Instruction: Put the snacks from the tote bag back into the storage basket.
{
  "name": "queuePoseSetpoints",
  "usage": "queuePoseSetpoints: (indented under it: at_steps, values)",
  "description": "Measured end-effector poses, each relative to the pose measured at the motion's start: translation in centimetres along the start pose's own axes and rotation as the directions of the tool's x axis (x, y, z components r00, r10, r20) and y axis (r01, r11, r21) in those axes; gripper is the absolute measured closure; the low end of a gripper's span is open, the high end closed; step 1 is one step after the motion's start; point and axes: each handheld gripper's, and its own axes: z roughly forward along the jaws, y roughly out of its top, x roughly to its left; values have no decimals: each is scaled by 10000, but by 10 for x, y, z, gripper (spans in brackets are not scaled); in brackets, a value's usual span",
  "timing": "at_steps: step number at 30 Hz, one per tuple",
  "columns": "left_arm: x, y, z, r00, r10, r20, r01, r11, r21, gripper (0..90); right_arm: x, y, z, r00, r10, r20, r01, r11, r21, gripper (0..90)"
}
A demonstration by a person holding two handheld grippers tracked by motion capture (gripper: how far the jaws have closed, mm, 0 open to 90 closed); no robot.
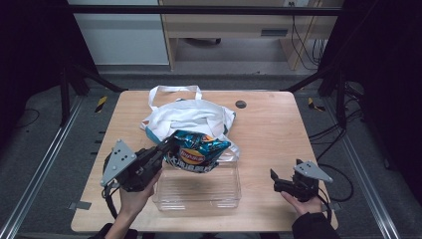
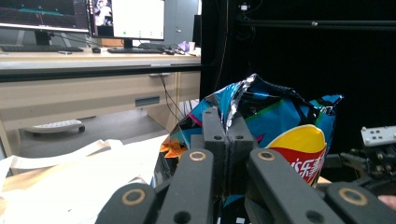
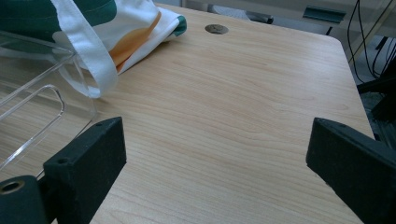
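We see the crinkled blue foil crisp bag (image 1: 199,151) with its red-and-yellow logo held above the far edge of the clear rectangular plastic bin (image 1: 198,189), just near of the white cloth tote bag (image 1: 186,115) with green and orange print. Our left gripper (image 1: 168,144) has its fingers (image 2: 214,140) pinched tight on the bag's left edge. Our right gripper (image 1: 276,180) hovers low over the light wooden counter (image 1: 268,129) at right, well apart from the bin, fingers spread wide with nothing between them.
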Motion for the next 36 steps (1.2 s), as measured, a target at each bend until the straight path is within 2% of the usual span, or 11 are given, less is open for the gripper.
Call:
queuePoseSetpoints:
  at_steps: [17, 22, 36]
  values:
    - [-6, -26, -2, 9997, -195, 117, 189, 9984, 529, 897, 1, 2, -2, 9999, -48, -96, 46, 9999, -151, 51]
    - [-3, -32, -2, 9993, -380, 33, 377, 9967, 714, 897, 2, 2, -3, 9999, -43, -118, 42, 9999, -135, 51]
    - [2, -51, 7, 9986, -479, -225, 505, 9895, 1355, 895, 2, 2, -3, 9999, -44, -117, 43, 9999, -144, 51]
